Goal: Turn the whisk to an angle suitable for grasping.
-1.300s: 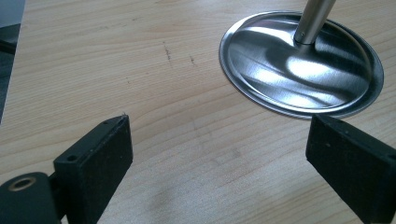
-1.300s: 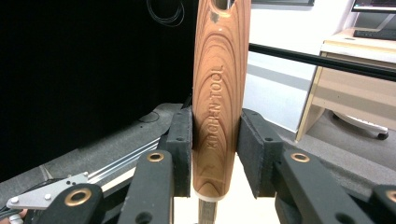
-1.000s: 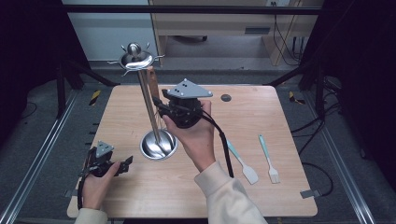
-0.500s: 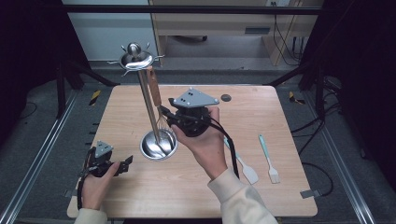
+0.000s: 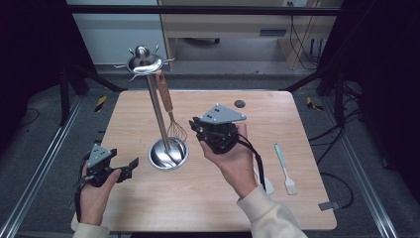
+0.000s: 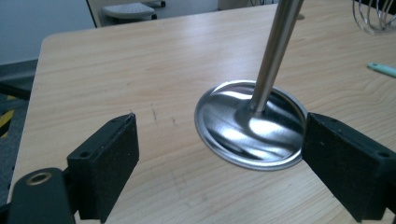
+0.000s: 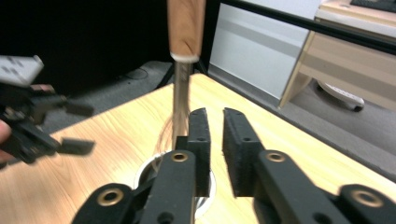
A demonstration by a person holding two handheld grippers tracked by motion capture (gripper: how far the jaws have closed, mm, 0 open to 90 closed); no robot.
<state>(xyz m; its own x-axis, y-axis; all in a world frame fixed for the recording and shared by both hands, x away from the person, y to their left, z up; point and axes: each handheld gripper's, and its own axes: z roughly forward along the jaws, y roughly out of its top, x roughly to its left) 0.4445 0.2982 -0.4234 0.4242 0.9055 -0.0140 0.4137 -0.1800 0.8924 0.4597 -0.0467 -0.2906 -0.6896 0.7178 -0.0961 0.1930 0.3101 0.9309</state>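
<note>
Whisk (image 5: 170, 112) hanging off the stand (image 5: 159, 124), wires just above the base, table (image 5: 297, 124) middle. Right gripper (image 5: 197, 130) just beside it, jaws just closing, nearly together, nothing between, probably not touching. Left gripper (image 5: 130, 167) wide, empty.

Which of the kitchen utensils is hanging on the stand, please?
The wooden-handled whisk; it hangs from the stand, while the teal brush lies flat on the table.
</note>
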